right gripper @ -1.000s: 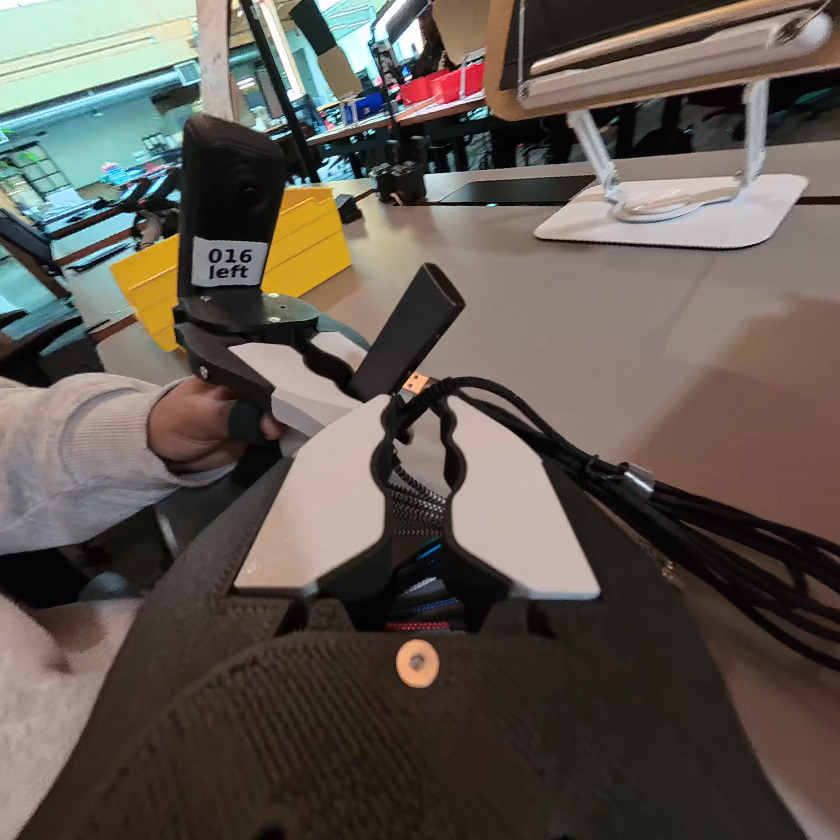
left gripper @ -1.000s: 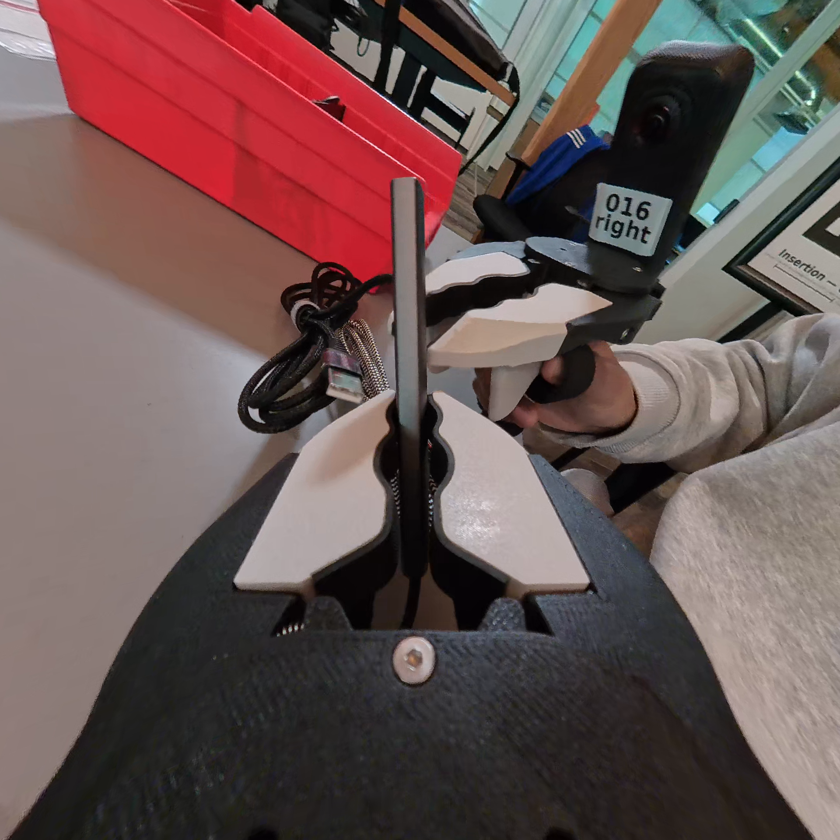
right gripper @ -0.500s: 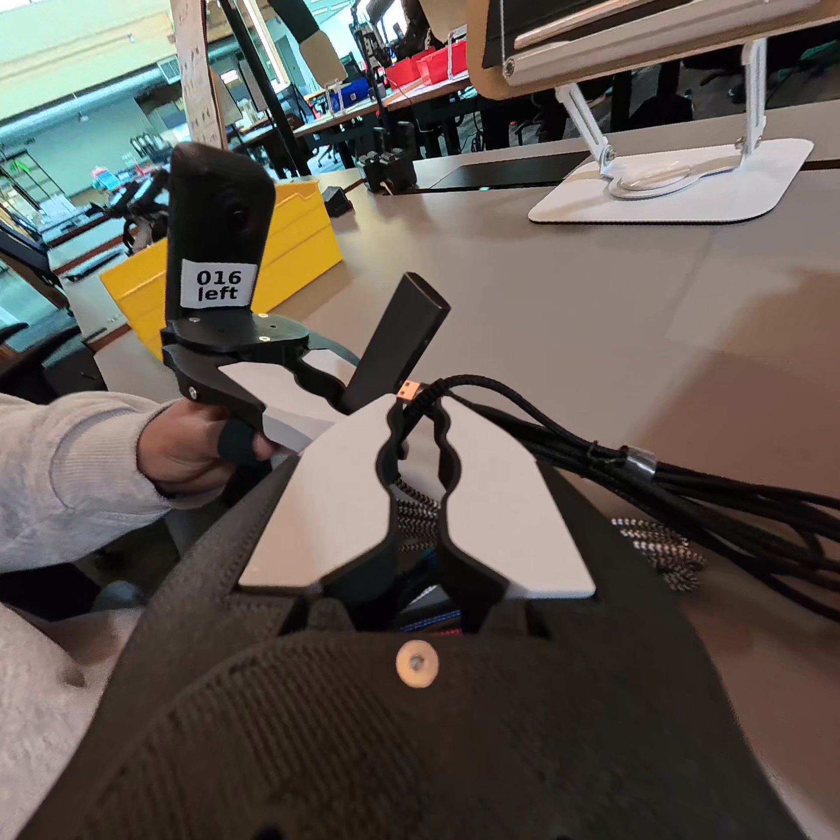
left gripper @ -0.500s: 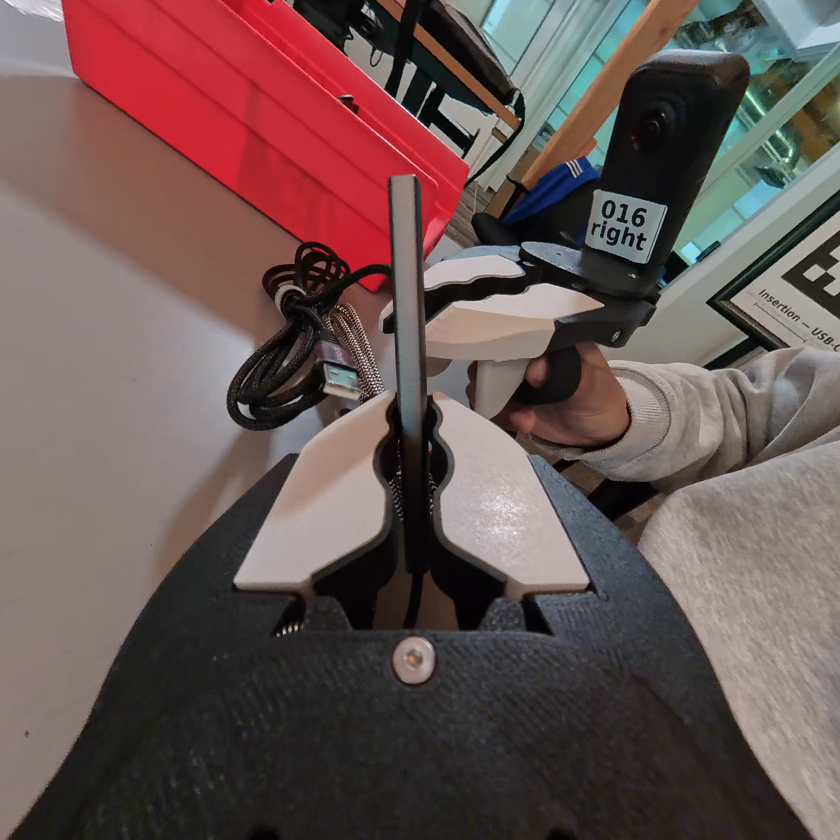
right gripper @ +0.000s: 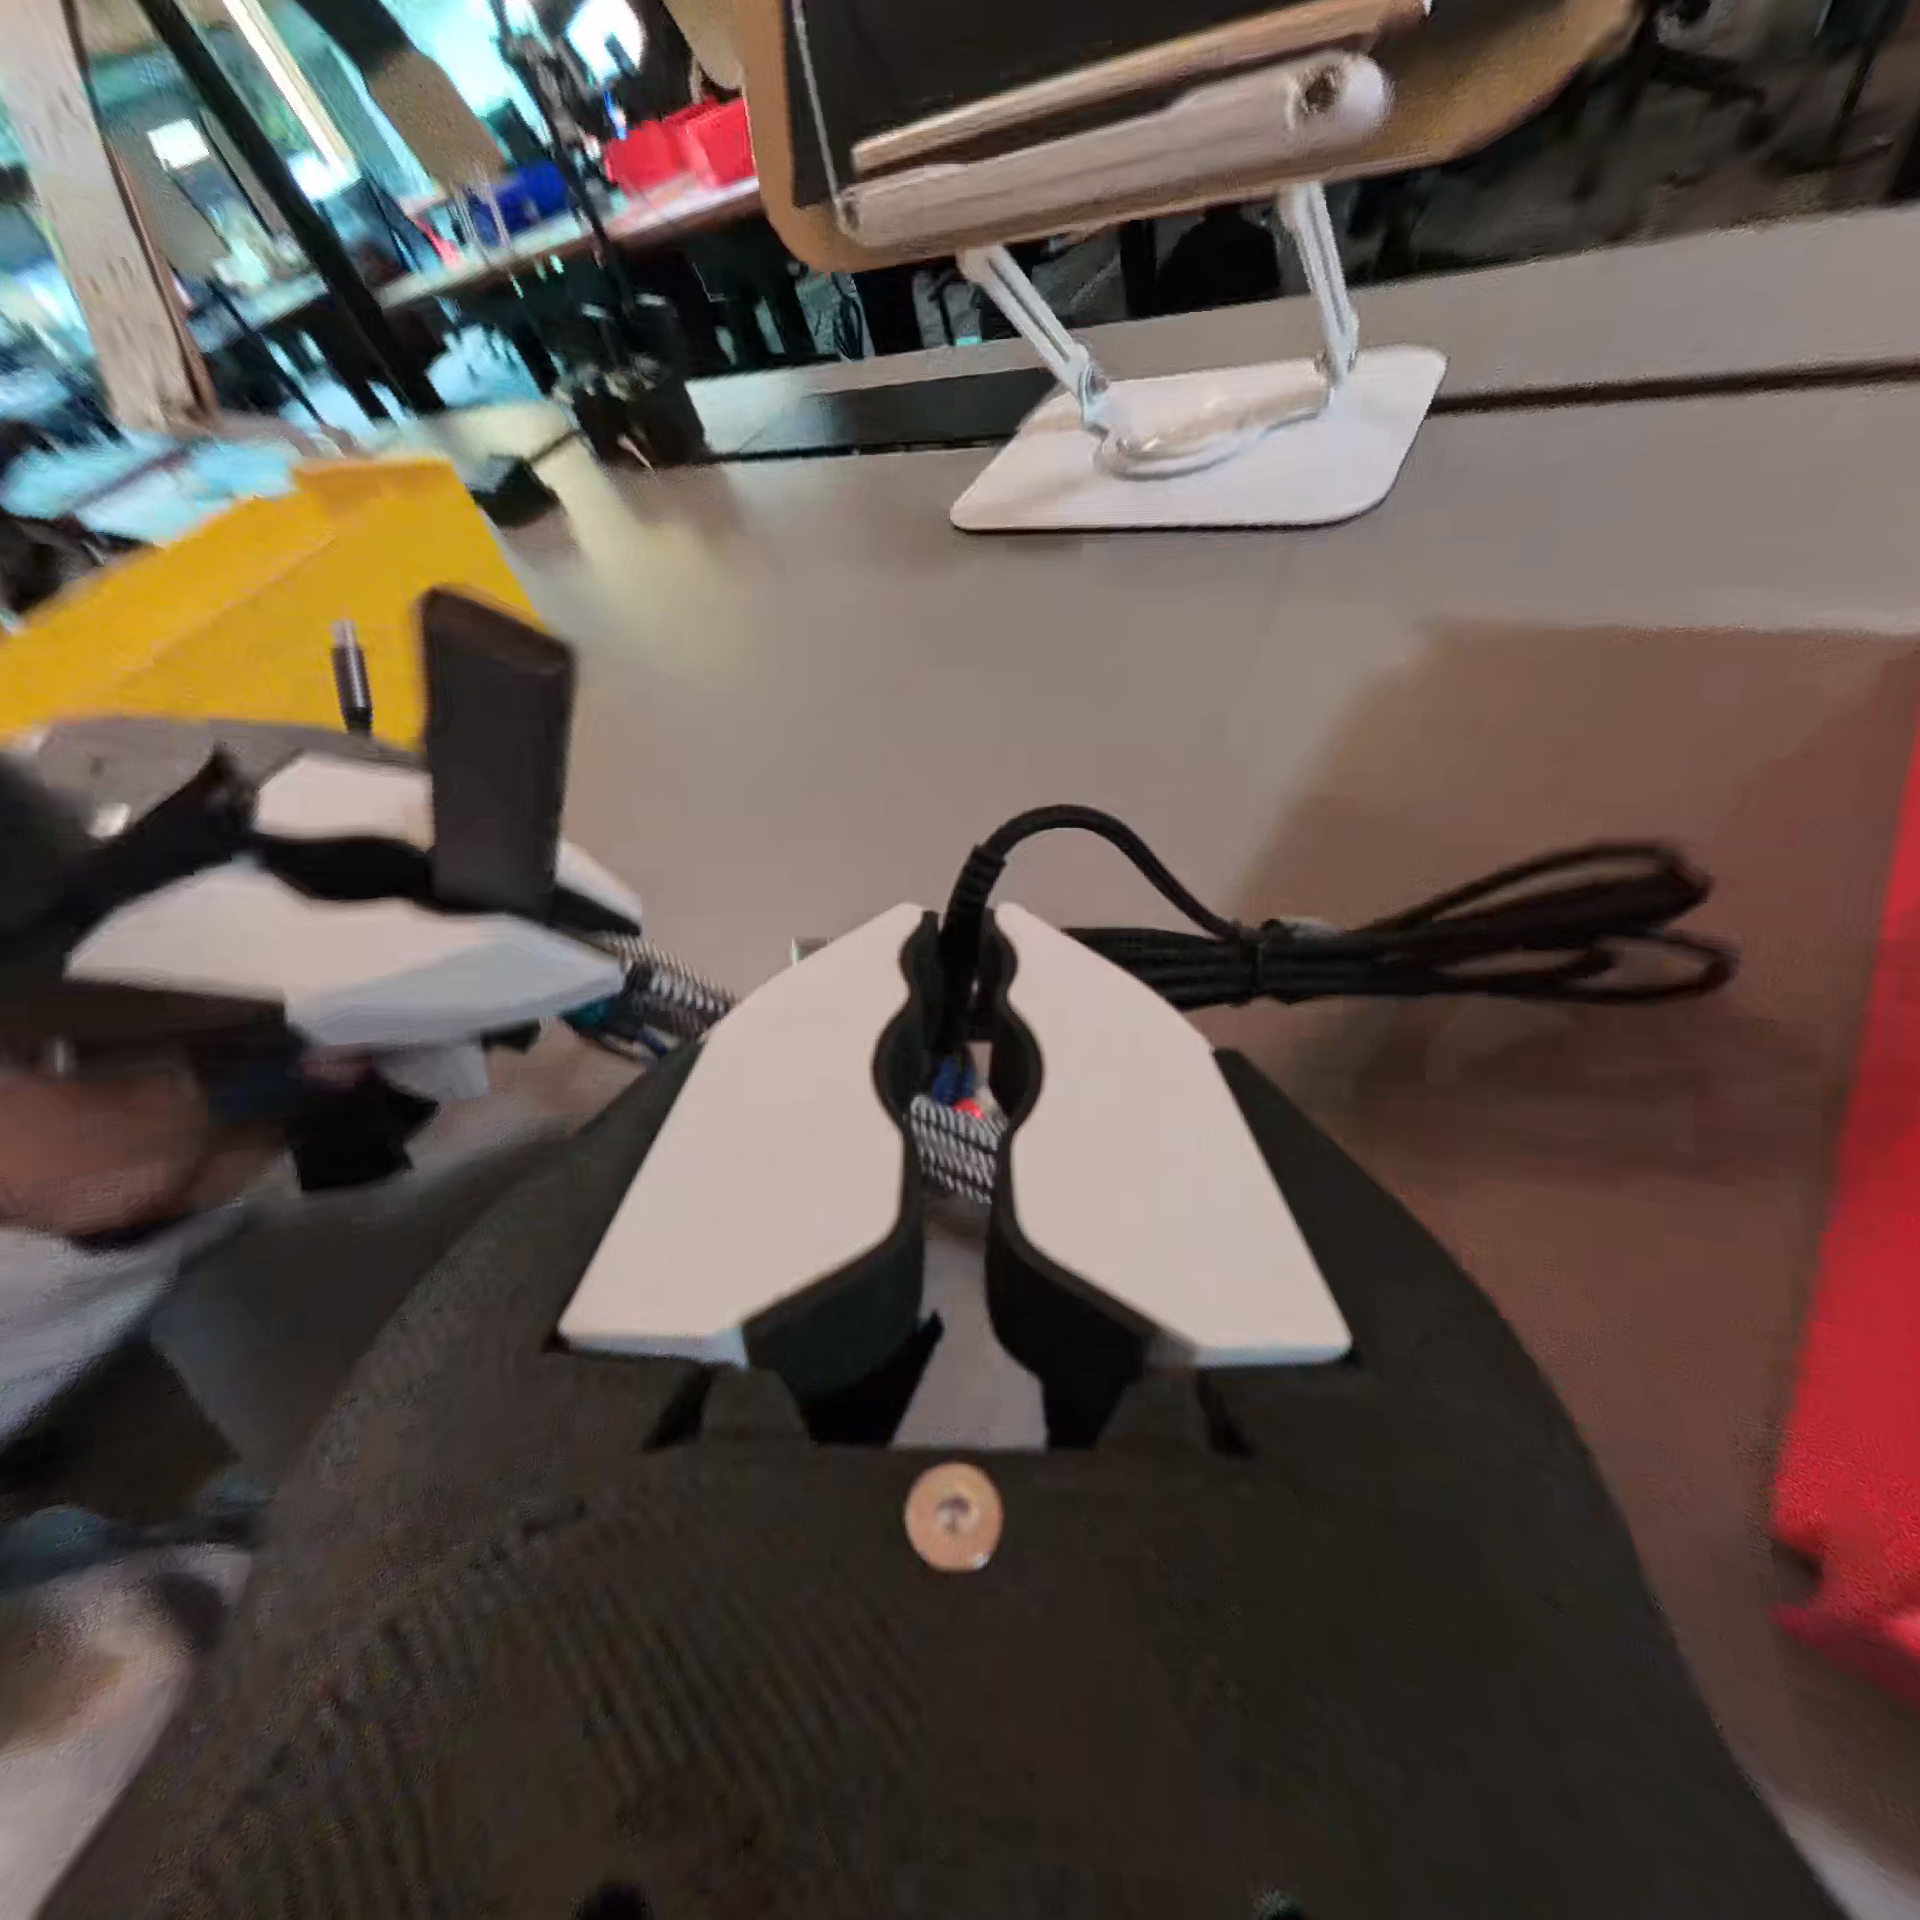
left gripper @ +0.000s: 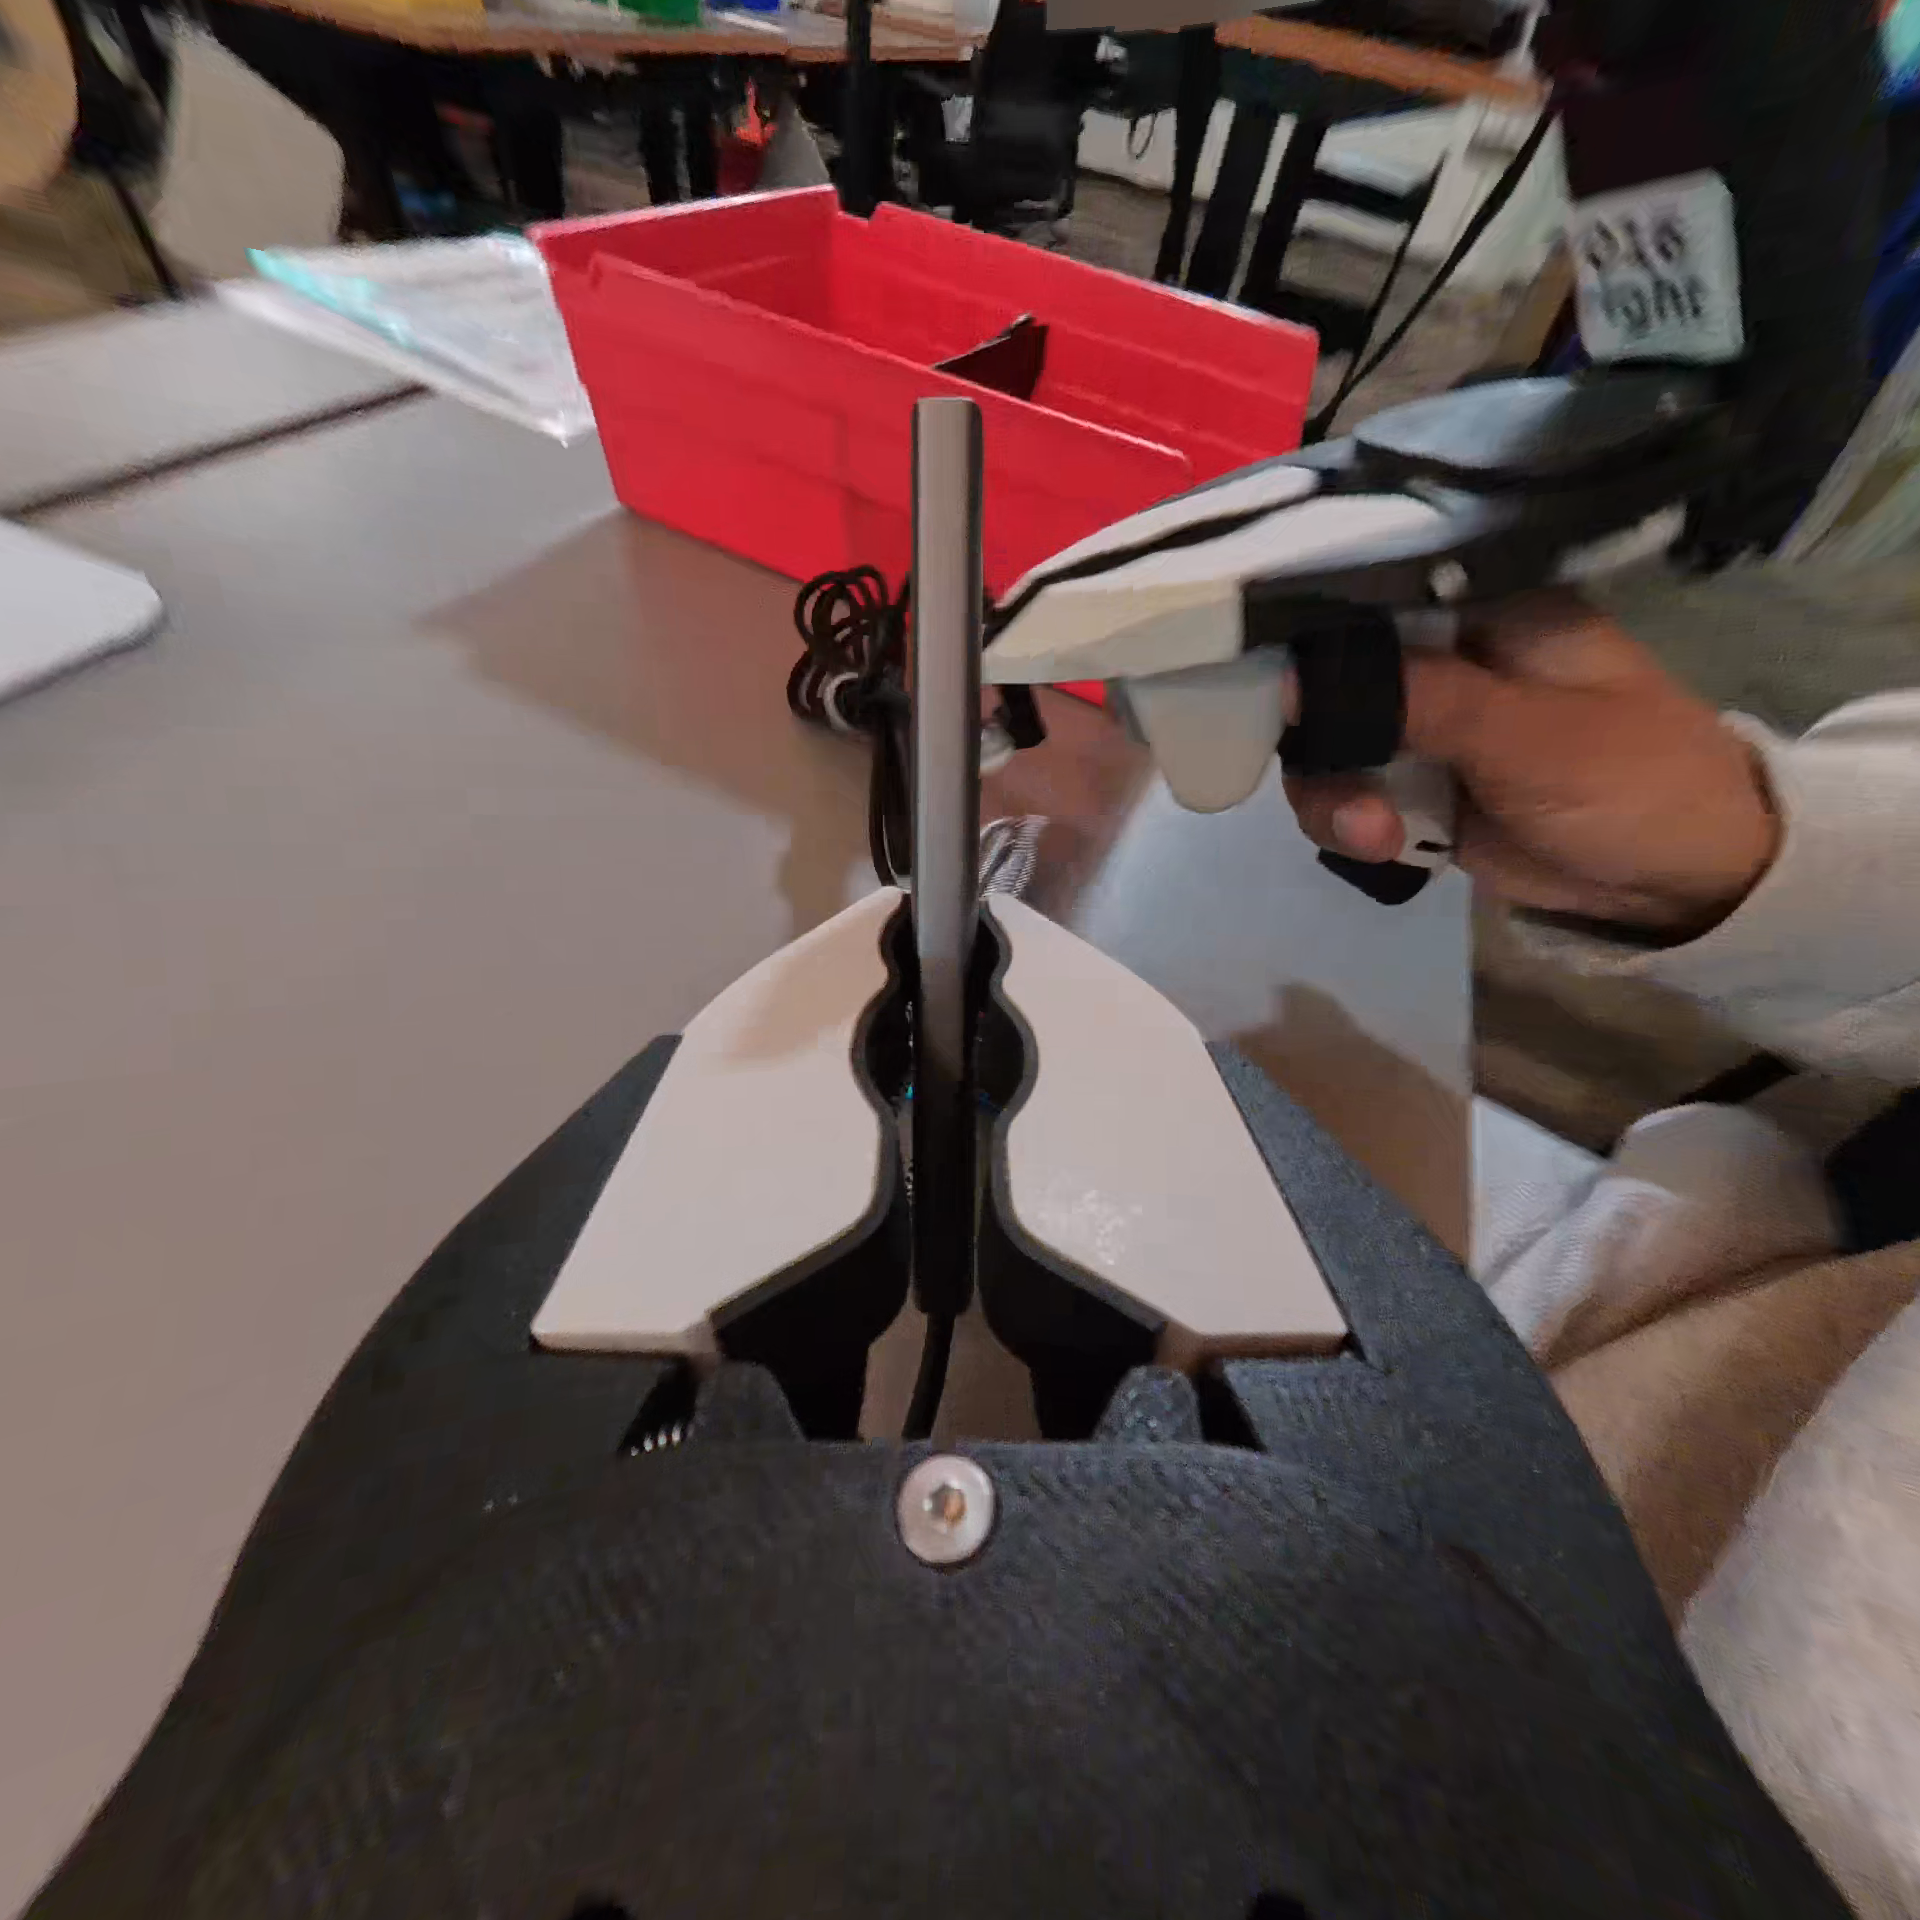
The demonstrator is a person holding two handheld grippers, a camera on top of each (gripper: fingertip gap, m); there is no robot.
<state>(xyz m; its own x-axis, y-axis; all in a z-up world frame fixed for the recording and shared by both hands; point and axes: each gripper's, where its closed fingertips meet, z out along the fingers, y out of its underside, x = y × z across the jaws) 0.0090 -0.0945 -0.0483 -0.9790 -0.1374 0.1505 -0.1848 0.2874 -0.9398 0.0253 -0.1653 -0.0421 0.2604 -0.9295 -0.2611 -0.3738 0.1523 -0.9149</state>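
My left gripper [left gripper: 945, 920] is shut on a thin dark grey slab [left gripper: 945, 623], held edge-on and sticking out past the fingertips. My right gripper [right gripper: 961, 920] is shut on a black braided cable [right gripper: 1455, 945], which arcs up from the fingertips and trails right to a bundle on the table. The plug end is hidden. In the left wrist view the right gripper [left gripper: 1013, 623] has its tips right beside the slab's right face, with the cable coil [left gripper: 847, 644] behind. In the right wrist view the left gripper [right gripper: 603, 940] and the slab [right gripper: 494, 758] are at the left.
A red bin [left gripper: 914, 384] stands behind the slab and also shows at the right edge of the right wrist view [right gripper: 1860, 1247]. A yellow bin [right gripper: 239, 603] is at far left, and a white stand base [right gripper: 1205, 457] farther back. A black-and-white braided cable [right gripper: 956, 1143] lies under my right fingers. Tip to tip, the grippers are about 8 centimetres apart.
Both views have swung round with motion blur. The right gripper's tips have come up against the slab's side. The copper plug tip seen before no longer shows.
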